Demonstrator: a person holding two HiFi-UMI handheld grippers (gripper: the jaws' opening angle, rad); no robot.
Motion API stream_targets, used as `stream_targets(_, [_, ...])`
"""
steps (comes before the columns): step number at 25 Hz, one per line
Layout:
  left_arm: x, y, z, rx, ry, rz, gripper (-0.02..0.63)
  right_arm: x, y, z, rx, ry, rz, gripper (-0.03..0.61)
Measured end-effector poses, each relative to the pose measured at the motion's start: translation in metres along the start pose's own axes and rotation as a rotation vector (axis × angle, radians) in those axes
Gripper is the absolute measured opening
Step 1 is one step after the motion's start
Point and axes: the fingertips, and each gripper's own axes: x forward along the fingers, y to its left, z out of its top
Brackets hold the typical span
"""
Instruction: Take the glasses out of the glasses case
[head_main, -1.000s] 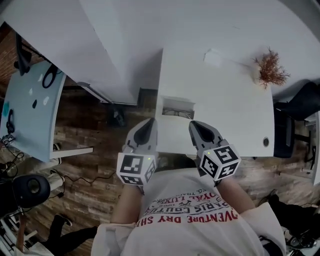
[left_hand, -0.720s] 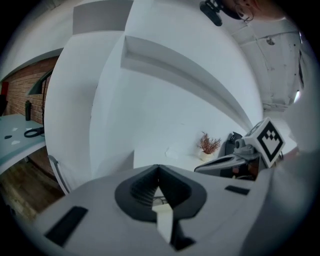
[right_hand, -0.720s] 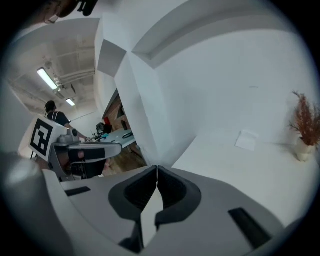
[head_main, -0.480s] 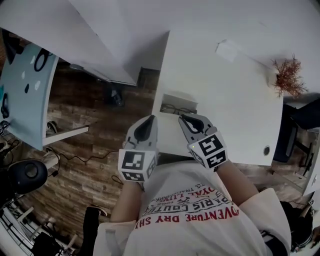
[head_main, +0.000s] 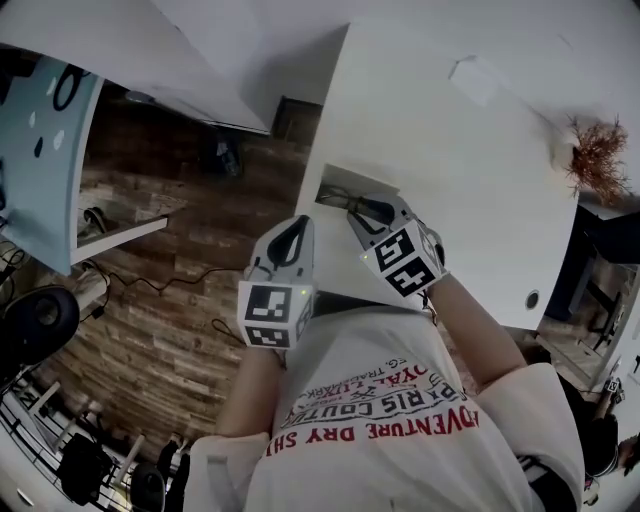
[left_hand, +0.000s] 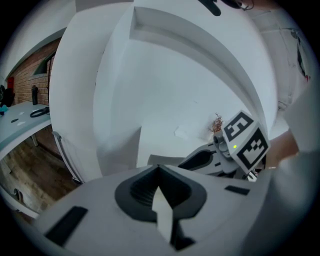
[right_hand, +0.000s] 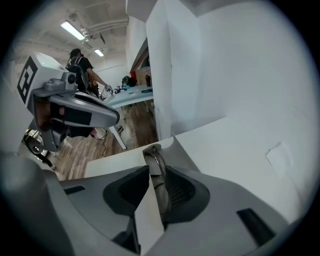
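Note:
A white glasses case (head_main: 356, 184) lies open at the near left corner of the white table (head_main: 480, 190). Thin dark-framed glasses (head_main: 340, 202) rest in it. My right gripper (head_main: 372, 209) reaches into the case, and in the right gripper view its jaws (right_hand: 152, 172) are shut on the glasses' frame (right_hand: 156, 159), with the case wall (right_hand: 186, 150) just beyond. My left gripper (head_main: 292, 238) hovers off the table's near edge, left of the case, shut and holding nothing (left_hand: 160, 175). In the left gripper view the right gripper (left_hand: 239, 142) shows to the right.
A dried reddish plant (head_main: 598, 158) and a small white card (head_main: 474, 78) sit further back on the table. A cable hole (head_main: 531, 298) lies near the right front edge. A pale blue table (head_main: 40, 170) stands left across the wooden floor. A person (right_hand: 80, 62) stands far off.
My right gripper has moved forward and left from the table's edge into the case and closed on the glasses. The left gripper has hardly moved.

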Motion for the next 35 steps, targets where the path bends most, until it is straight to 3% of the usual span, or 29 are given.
stream_targets(7, [0.005,0.001,-0.007,0.007,0.017,-0.009,-0.003,0.019,-0.002,-0.010,-0.153,0.126,0.051,0.106])
stream_targets(15, [0.005,0.008,-0.008,-0.007,0.011,0.005,-0.003,0.033,-0.006,-0.017,-0.203,0.198,0.043,0.055])
stream_targets(27, [0.002,0.006,-0.012,0.001,0.039,-0.023,-0.003,0.028,-0.018,-0.011,-0.255,0.172,-0.014,0.026])
stream_targets(35, [-0.005,0.003,0.002,0.037,0.006,-0.039,-0.003,0.003,-0.024,0.012,-0.236,0.097,-0.081,0.026])
